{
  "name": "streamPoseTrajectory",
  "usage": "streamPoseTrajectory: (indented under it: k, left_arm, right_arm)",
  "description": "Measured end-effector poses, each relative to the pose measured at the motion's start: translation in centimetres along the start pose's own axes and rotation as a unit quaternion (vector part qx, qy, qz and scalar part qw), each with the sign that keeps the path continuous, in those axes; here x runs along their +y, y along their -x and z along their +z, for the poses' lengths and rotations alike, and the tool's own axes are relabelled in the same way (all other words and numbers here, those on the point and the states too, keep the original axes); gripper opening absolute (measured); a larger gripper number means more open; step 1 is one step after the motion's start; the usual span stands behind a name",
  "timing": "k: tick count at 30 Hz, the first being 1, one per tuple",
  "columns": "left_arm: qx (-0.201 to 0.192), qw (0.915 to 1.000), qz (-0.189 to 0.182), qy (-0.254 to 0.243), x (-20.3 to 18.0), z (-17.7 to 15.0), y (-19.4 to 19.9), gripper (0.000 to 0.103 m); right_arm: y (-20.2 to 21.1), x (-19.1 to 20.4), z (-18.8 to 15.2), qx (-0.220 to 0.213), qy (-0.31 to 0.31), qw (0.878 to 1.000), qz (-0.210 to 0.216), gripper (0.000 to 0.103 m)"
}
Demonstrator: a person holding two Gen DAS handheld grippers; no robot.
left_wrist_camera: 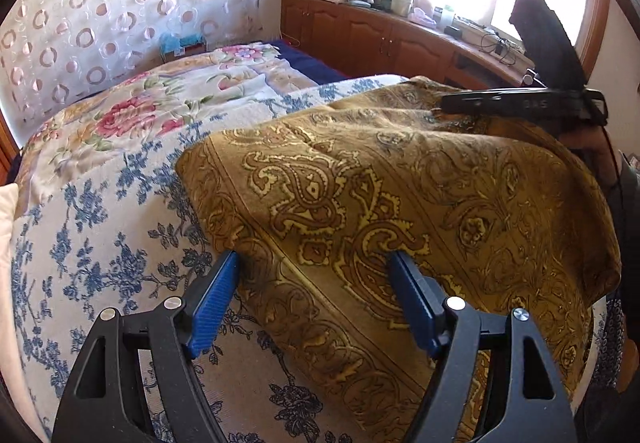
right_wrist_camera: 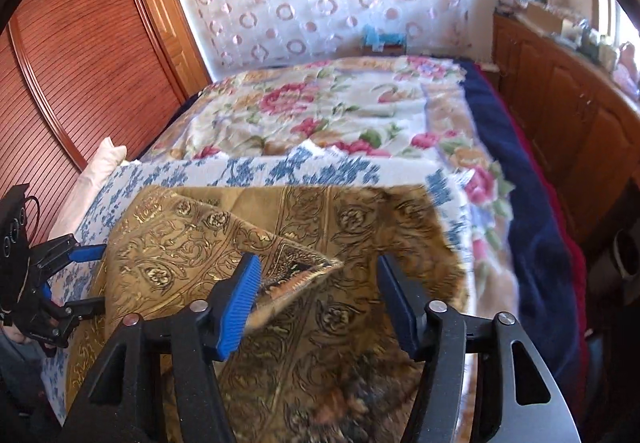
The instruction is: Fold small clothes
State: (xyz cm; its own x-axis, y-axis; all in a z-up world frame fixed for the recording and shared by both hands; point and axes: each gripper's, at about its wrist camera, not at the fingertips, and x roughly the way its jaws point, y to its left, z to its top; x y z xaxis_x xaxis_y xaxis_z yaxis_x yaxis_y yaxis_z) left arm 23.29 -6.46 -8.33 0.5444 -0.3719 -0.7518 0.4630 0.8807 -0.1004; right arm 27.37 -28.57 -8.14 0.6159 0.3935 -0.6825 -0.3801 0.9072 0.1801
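Note:
A golden-brown paisley cloth (left_wrist_camera: 360, 171) lies rumpled on the bed, and it fills the lower middle of the right wrist view (right_wrist_camera: 180, 255). My left gripper (left_wrist_camera: 314, 261) is open and straddles the cloth's near left edge, with fabric under both blue pads. It also shows at the cloth's left border (right_wrist_camera: 94, 277). My right gripper (right_wrist_camera: 318, 261) has a lifted, folded-over corner of the cloth (right_wrist_camera: 316, 269) between its jaws. That corner rests against the left pad, and the right pad stands apart from it. The right gripper (left_wrist_camera: 448, 107) hovers at the cloth's far right side.
Under the cloth is a white sheet with blue flowers (left_wrist_camera: 100, 243), and beyond it a pink floral blanket (right_wrist_camera: 320, 111). A white pillow (right_wrist_camera: 100, 167) lies by the slatted wooden doors (right_wrist_camera: 80, 63). Cluttered wooden cabinets (left_wrist_camera: 360, 35) run below the window.

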Motion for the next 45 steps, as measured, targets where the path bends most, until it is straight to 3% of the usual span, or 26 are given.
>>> streamPoseTrajectory:
  k: [8,11,13,18,22,26,30,34,37,40,43,45]
  left_arm:
    - [0.007,0.9999,0.008,-0.009,-0.4,-0.5,-0.9,0.082]
    - [0.01,0.9997,0.013,-0.015,-0.6,-0.4,-1.0,0.083]
    - [0.012,0.9996,0.019,-0.02,-0.7,-0.5,-1.0,0.083]
    - [0.01,0.9997,0.015,-0.015,-0.5,-0.5,-0.9,0.083]
    - [0.004,1.0,-0.006,0.002,0.4,-0.3,-0.6,0.083]
    - [-0.039,0.9989,0.012,0.025,1.7,0.3,1.8,0.083]
    - [-0.056,0.9977,0.018,0.035,2.6,0.4,3.1,0.083]
    - [-0.057,0.9978,0.011,0.033,2.6,0.1,3.1,0.083]
    - [-0.055,0.9981,0.009,0.025,2.2,-0.2,2.8,0.083]
    - [-0.053,0.9983,0.011,0.021,2.0,-0.2,2.6,0.083]
    - [-0.055,0.9981,0.015,0.023,1.9,-0.1,2.8,0.083]
    - [-0.058,0.9979,0.016,0.024,1.6,-0.1,3.2,0.083]
  right_arm:
    - [-1.4,-0.5,1.1,0.034,0.001,0.999,0.011,0.047]
    - [-1.5,-0.3,1.3,0.037,0.008,0.999,0.019,0.034]
    - [-1.5,0.2,1.3,0.038,0.022,0.999,0.02,0.012]
    - [0.0,1.3,1.8,0.0,0.054,0.998,-0.013,0.004]
    - [1.7,1.8,2.9,-0.033,0.067,0.997,-0.033,0.004]
    - [3.8,2.2,4.1,-0.064,0.084,0.992,-0.064,0.003]
    - [5.3,1.9,5.7,-0.085,0.096,0.986,-0.105,0.003]
    - [4.2,0.4,6.2,-0.062,0.073,0.985,-0.141,0.004]
    - [2.0,-0.5,5.6,-0.018,0.047,0.982,-0.183,0.021]
    - [2.6,-0.1,4.3,-0.022,0.03,0.987,-0.157,0.023]
    - [4.0,0.4,3.0,-0.03,0.023,0.99,-0.139,0.042]
    - [5.0,0.3,1.9,-0.03,0.019,0.991,-0.129,0.042]
